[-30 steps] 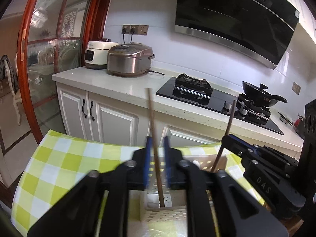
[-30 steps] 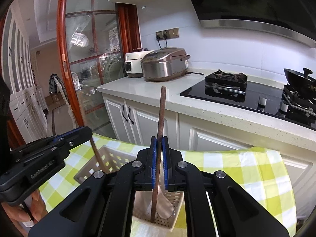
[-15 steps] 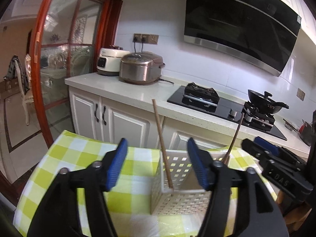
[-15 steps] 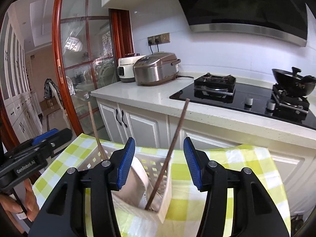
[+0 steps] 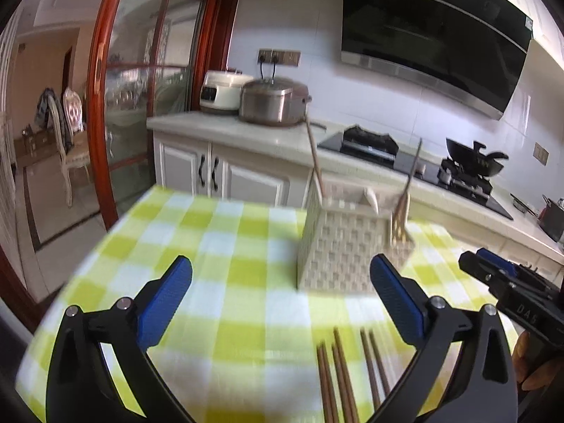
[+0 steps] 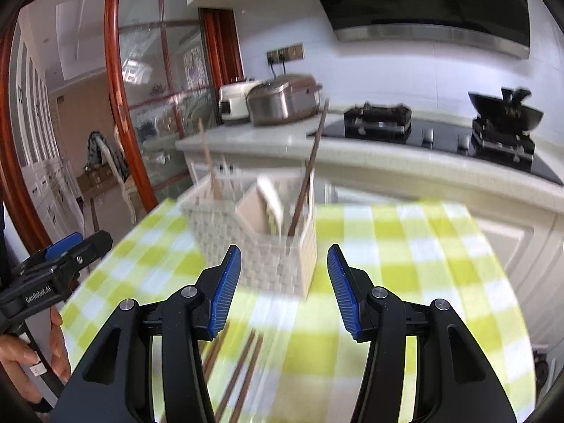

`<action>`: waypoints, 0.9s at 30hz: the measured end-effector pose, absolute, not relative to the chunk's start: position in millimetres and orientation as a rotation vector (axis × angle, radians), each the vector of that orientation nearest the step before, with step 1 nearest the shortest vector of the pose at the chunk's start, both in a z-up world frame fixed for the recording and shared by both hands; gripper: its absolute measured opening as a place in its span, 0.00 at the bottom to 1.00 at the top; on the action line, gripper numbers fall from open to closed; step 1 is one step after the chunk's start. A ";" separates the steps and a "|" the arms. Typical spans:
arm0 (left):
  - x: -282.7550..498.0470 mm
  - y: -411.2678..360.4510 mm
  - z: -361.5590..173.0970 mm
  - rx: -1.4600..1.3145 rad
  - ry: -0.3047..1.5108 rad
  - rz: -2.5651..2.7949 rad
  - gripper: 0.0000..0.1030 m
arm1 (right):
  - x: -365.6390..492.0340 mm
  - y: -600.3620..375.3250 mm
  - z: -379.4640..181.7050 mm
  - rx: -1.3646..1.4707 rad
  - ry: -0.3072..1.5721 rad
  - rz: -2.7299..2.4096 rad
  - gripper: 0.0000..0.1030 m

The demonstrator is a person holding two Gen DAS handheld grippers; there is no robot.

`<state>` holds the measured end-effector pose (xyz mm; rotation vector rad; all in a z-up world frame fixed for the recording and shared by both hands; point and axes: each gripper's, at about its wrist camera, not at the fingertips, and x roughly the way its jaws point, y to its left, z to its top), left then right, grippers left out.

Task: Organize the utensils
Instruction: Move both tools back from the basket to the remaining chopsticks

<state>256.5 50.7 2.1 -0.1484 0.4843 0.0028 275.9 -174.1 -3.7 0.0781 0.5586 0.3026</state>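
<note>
A white woven basket (image 5: 345, 250) (image 6: 257, 250) stands on the green-checked tablecloth (image 5: 218, 246). Two brown chopsticks lean in it, one (image 5: 314, 157) (image 6: 210, 162) at its left and one (image 5: 410, 176) (image 6: 307, 172) at its right, beside a white spoon (image 6: 271, 201). Several more brown chopsticks (image 5: 340, 377) (image 6: 239, 370) lie on the cloth close in front of both grippers. My left gripper (image 5: 282, 298) is back from the basket, its jaws opening wide with nothing between them. My right gripper (image 6: 284, 289) is open and empty, just short of the basket.
A kitchen counter (image 5: 225, 130) with two rice cookers (image 5: 273, 104), a black hob (image 6: 433, 137) and a wok (image 6: 507, 111) runs behind the table. A red-framed glass door (image 5: 105, 105) stands at the left. A hand (image 6: 35, 349) holds the left gripper's handle.
Both grippers were shut on upright chopsticks over the basket. They opened, let go and drew back; the two chopsticks now lean in the basket, and loose chopsticks on the cloth came into view.
</note>
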 end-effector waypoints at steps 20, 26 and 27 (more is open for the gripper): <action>219.0 41.2 -72.4 -0.056 0.648 0.001 0.95 | 251.7 -136.1 -92.1 0.024 0.843 0.309 0.31; 223.7 38.8 -82.1 -0.035 0.687 -0.013 0.95 | 257.5 -123.9 -100.1 -0.001 0.883 0.316 0.20; 223.8 38.5 -83.4 -0.034 0.690 -0.015 0.95 | 258.5 -123.4 -100.5 -0.002 0.885 0.314 0.19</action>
